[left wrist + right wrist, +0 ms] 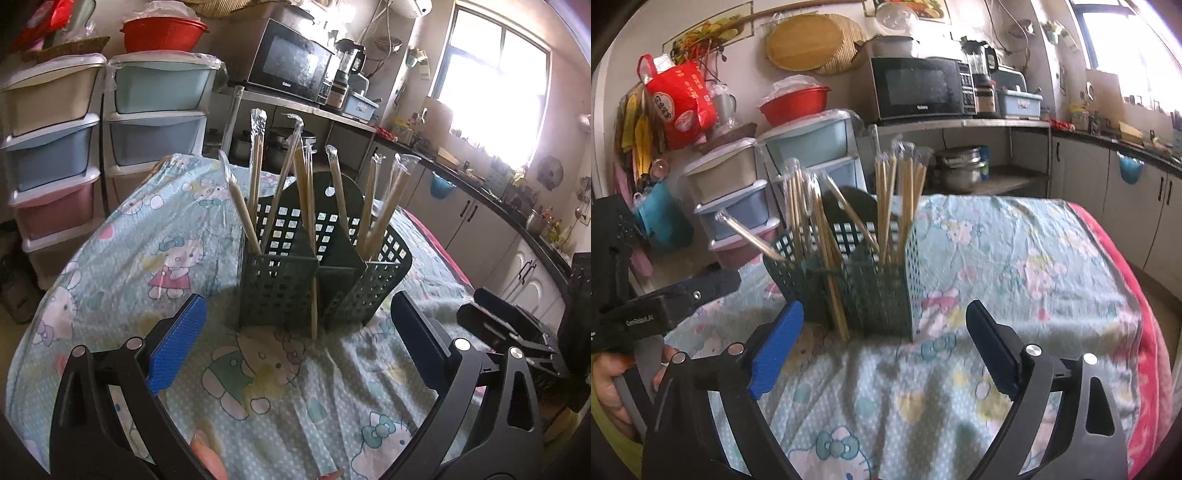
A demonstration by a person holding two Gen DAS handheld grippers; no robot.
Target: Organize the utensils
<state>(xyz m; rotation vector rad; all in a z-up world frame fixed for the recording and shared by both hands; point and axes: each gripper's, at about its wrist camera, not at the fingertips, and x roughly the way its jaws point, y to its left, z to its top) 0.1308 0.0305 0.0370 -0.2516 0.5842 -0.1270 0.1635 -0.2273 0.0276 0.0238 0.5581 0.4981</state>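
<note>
Holder [321,266] sits mid-table, just beyond both grippers, chopsticks [255,162] upright inside. One stick [314,295] stands outside near wall, axis near-vertical. Left gripper [295,332] wide, empty, nearer; right gripper [886,332] wide, empty.

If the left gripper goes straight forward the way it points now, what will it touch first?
Most likely the dark green utensil holder, or the single wrapped chopstick leaning against its front. The left gripper has open, empty jaws, and only bare tablecloth lies between. Depth is uncertain.
</note>
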